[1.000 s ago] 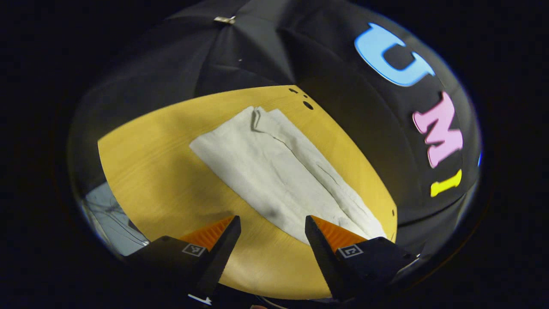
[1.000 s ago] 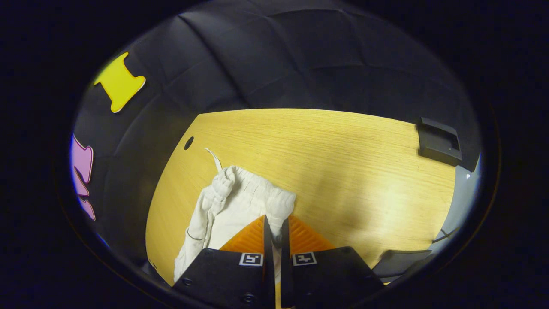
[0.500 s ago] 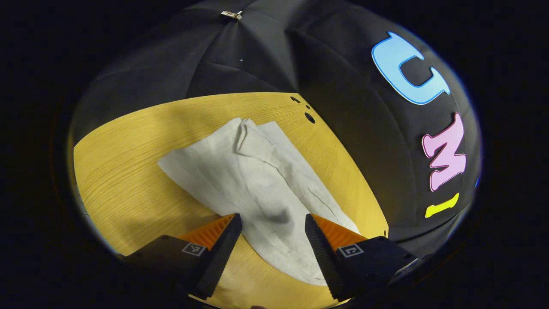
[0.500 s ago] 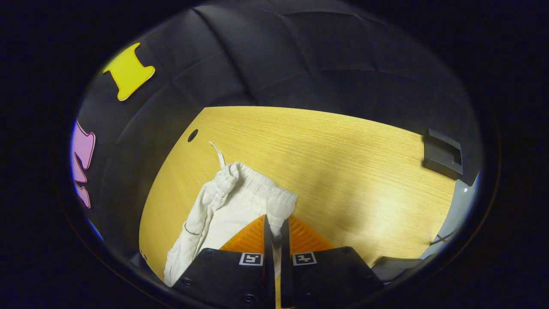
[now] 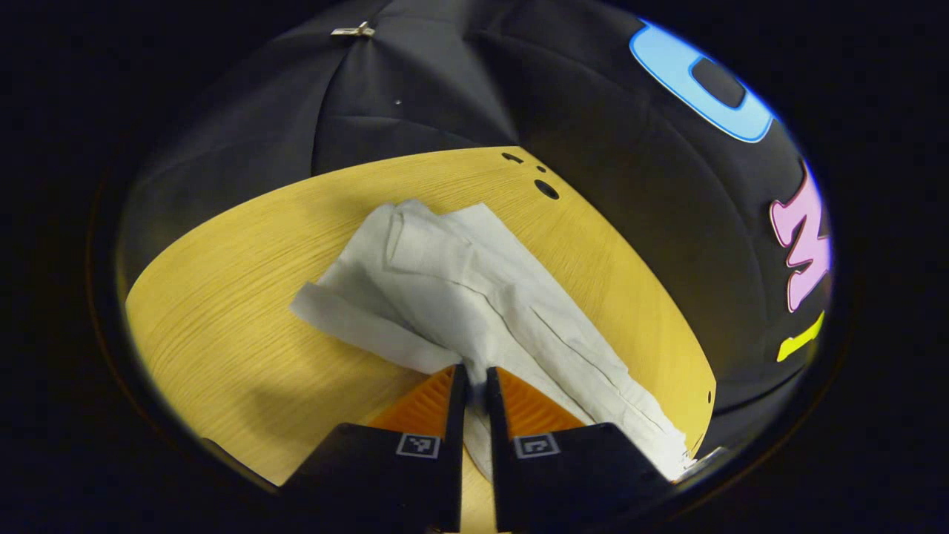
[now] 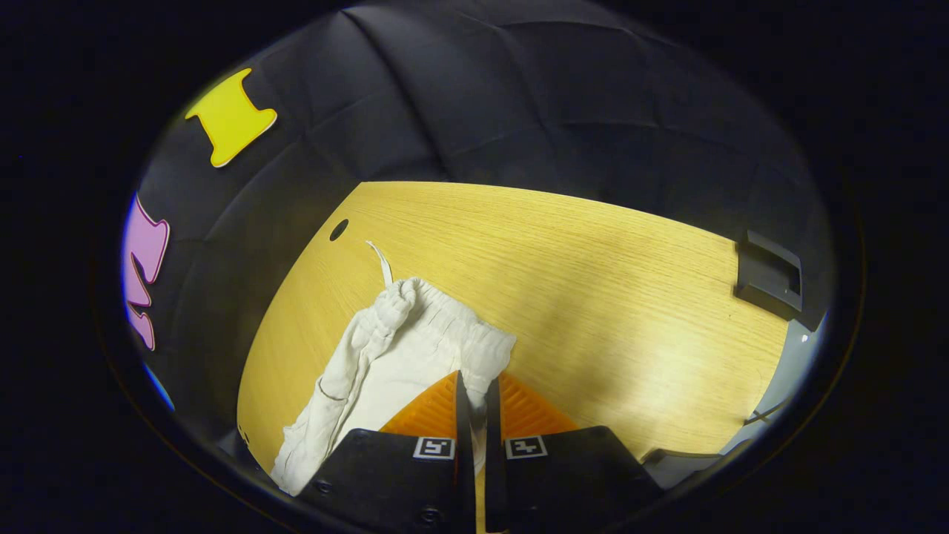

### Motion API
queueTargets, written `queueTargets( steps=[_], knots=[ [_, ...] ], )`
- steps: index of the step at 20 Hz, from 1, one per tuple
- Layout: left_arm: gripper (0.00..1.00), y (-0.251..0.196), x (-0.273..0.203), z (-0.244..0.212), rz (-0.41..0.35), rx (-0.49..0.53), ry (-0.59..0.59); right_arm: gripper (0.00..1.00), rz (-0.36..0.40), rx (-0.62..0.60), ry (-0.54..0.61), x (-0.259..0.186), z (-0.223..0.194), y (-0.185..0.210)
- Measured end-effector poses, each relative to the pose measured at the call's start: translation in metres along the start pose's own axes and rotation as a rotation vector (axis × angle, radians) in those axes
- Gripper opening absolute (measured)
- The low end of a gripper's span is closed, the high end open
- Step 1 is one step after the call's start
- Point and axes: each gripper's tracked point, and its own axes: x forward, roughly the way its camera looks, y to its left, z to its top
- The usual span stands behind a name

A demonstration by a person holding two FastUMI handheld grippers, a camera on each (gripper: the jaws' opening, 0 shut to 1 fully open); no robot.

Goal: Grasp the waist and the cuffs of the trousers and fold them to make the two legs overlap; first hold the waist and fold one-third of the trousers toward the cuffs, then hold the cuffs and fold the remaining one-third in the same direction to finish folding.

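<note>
Trousers point(image 5: 474, 297) of pale, off-white cloth lie on a yellow wood-grain surface point(image 5: 237, 326) inside a booth walled with black cloth. In the left gripper view, the left gripper point(image 5: 474, 378) has its jaws drawn nearly together, pinching a fold of the trouser fabric along the near edge of one leg. The legs stretch away across the surface, one lying partly over the other, with a corner turned back near the far end. Small dark holes point(image 5: 546, 189) sit in the surface beyond the trousers, close to its far edge.

In the right gripper view, the right gripper point(image 6: 474, 389) has its jaws narrowed on the gathered waist point(image 6: 445, 326) of the trousers, which bunches up just ahead of the jaws. A thin drawstring point(image 6: 381, 261) trails from the waist onto the bare wood. A dark hole point(image 6: 339, 229) lies near the surface's left edge. A black block-shaped object point(image 6: 771, 274) rests at the far right corner of the surface.
</note>
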Motion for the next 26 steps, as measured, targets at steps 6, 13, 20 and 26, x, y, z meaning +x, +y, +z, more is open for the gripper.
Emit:
queueTargets(
  steps=[6, 13, 20, 26],
  knots=[
    [0.07, 0.006, -0.015, -0.010, -0.043, -0.092, -0.005, 0.10, 0.076, 0.039, -0.062, -0.013, 0.016, 0.011],
    [0.08, 0.001, -0.032, -0.039, -0.115, -0.147, 0.042, 0.10, 0.301, -0.027, -0.233, -0.058, 0.049, 0.042],
    [0.07, -0.003, -0.039, -0.048, -0.133, -0.152, 0.057, 0.10, 0.478, -0.143, -0.286, -0.065, 0.052, 0.061],
    [0.08, -0.003, -0.040, -0.047, -0.160, -0.169, 0.063, 0.10, 0.630, -0.273, -0.254, -0.068, 0.048, 0.057]
  ],
)
